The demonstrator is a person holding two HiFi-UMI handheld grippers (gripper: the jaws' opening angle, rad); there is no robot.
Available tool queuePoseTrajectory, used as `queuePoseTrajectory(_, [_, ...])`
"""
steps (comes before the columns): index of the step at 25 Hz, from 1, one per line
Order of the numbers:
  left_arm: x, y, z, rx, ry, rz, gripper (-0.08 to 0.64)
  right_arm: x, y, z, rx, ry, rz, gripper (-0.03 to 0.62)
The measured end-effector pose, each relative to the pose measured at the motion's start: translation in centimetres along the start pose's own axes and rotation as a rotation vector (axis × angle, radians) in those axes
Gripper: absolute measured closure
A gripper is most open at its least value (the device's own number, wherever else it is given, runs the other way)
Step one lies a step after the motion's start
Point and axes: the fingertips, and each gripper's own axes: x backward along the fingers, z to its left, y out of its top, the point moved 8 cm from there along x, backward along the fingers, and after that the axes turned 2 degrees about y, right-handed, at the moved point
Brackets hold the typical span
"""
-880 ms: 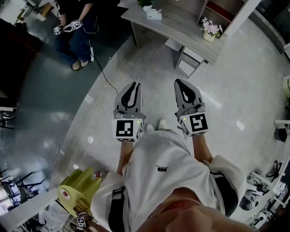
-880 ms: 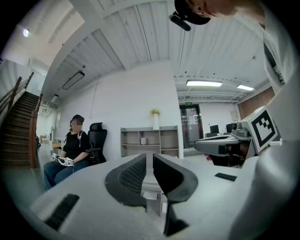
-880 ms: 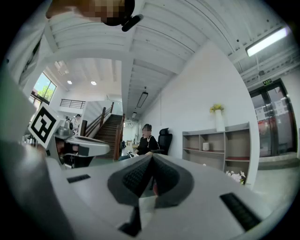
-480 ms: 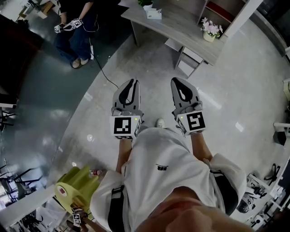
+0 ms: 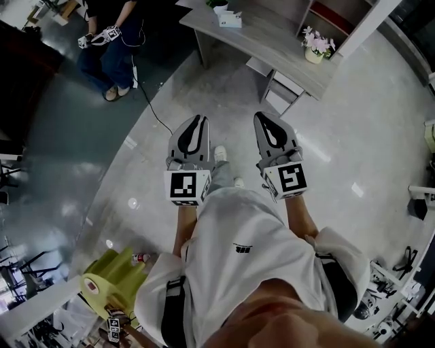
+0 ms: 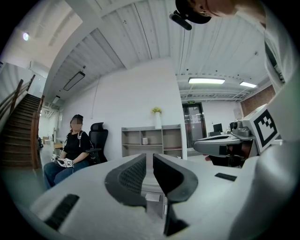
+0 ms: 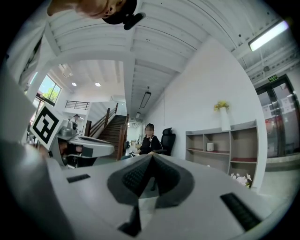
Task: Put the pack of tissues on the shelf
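A small white tissue pack [image 5: 230, 20] lies on the grey table [image 5: 272, 41] at the top of the head view, well ahead of both grippers. The grey open shelf [image 5: 332, 15] stands behind that table and shows as a low unit of several compartments [image 6: 152, 142] [image 7: 229, 145] against the white wall. My left gripper [image 5: 198, 119] is held at waist height over the floor, shut down to a thin slit with nothing in it. Beside it my right gripper [image 5: 262, 115] is shut, tips touching, also with nothing in it.
A pot of pale flowers [image 5: 315, 43] sits on the table's right part. A seated person [image 5: 112, 37] with grippers is at the upper left beside a black office chair [image 6: 97, 139]. A black cable [image 5: 153, 112] runs over the floor. A yellow-green object [image 5: 112, 284] stands at lower left.
The person has stepped forward, one foot now ahead between the grippers. Both grippers sit slightly higher in the head view and nearer the table. Neither jaw pair has changed.
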Motion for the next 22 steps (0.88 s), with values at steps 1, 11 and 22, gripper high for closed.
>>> queuePoseTrajectory(1, [-0.4, -0.1, 0.1, 0.003, -0.003, 0.001, 0.53, -0.3, -0.2, -0.2, -0.003, -0.001, 0.004, 0.568])
queuePoseTrajectory(11, [-5.7, -1.3, 3.0, 0.028, -0.019, 0.03, 0.529, -5.7, -1.8, -3.3, -0.015, -0.012, 0.041, 0.568])
queuePoseTrajectory(22, [-11.9, -1.9, 7.8, 0.039, -0.049, 0.058, 0.529, -12.6, -2.0, -5.9, -0.008, -0.038, 0.067, 0.568])
